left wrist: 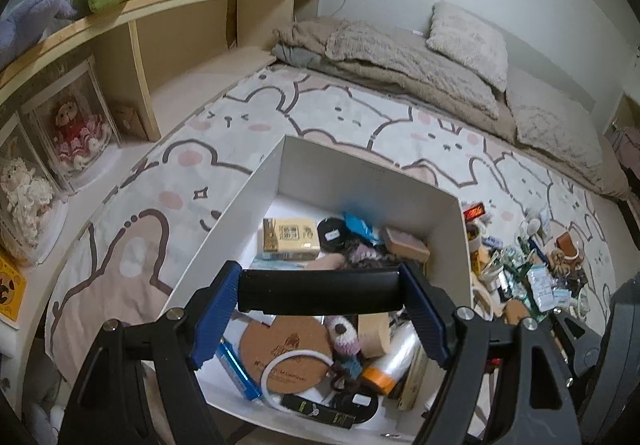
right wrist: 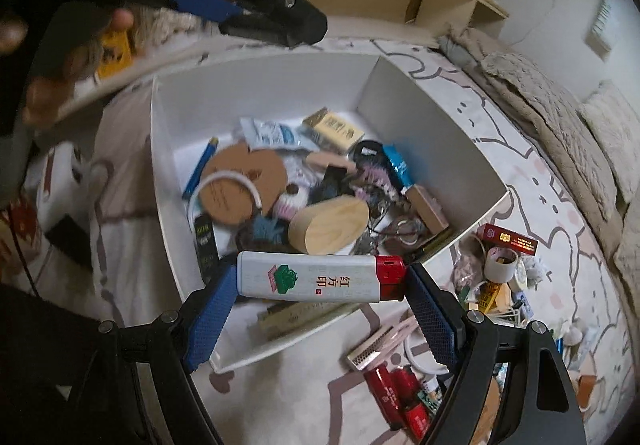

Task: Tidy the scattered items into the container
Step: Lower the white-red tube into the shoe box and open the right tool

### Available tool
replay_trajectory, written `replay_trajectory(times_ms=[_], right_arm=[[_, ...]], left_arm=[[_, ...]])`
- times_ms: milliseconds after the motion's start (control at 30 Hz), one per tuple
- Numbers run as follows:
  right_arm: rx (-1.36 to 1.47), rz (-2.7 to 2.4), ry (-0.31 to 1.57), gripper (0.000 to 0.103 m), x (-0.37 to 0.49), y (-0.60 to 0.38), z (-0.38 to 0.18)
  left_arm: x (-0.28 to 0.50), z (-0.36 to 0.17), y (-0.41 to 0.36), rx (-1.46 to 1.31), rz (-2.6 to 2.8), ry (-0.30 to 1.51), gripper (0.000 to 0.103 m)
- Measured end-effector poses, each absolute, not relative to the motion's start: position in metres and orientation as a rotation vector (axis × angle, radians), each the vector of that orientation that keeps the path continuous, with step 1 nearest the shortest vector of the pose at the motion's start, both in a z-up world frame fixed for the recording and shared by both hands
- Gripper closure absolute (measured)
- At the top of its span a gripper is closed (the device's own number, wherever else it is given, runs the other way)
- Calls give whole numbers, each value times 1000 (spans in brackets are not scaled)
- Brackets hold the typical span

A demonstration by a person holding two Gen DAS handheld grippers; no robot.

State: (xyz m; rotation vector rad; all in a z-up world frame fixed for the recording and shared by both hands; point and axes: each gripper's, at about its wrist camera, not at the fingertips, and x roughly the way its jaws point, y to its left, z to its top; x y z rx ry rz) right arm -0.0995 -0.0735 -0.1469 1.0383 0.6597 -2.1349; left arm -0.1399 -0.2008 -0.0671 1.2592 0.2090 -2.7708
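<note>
A white open box [left wrist: 420,181] sits on the bear-print bedspread and holds several small items. My left gripper [left wrist: 319,291] is shut on a black rectangular case [left wrist: 318,292], held crosswise above the box's near half. My right gripper [right wrist: 320,279] is shut on a white bottle with a red cap [right wrist: 320,277], held lengthwise over the near rim of the box [right wrist: 260,77]. The left gripper body also shows in the right wrist view [right wrist: 240,11], above the box's far left corner. Scattered items [left wrist: 532,269] lie right of the box.
In the box lie cork coasters [right wrist: 244,181], a wooden oval box [right wrist: 328,225], a yellow pack [left wrist: 290,239] and a blue pen [right wrist: 200,169]. Red packs [right wrist: 396,397] lie on the spread near the right gripper. A wooden shelf [left wrist: 180,37] borders the bed on the left; blankets [left wrist: 400,61] lie behind.
</note>
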Motion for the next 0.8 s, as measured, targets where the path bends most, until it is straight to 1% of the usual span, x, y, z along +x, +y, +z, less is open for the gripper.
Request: replay_trajectory(times_ms=[467,800], right_arm=[[1078,-2052,751,18,-100,-80,-159],[1084,-2062,727,18,-100,-74,-150]], left_arm=[[-146,-87,-198,1389,-2712,136,24],[-147,-102,-202,1451,-2661,126,24]])
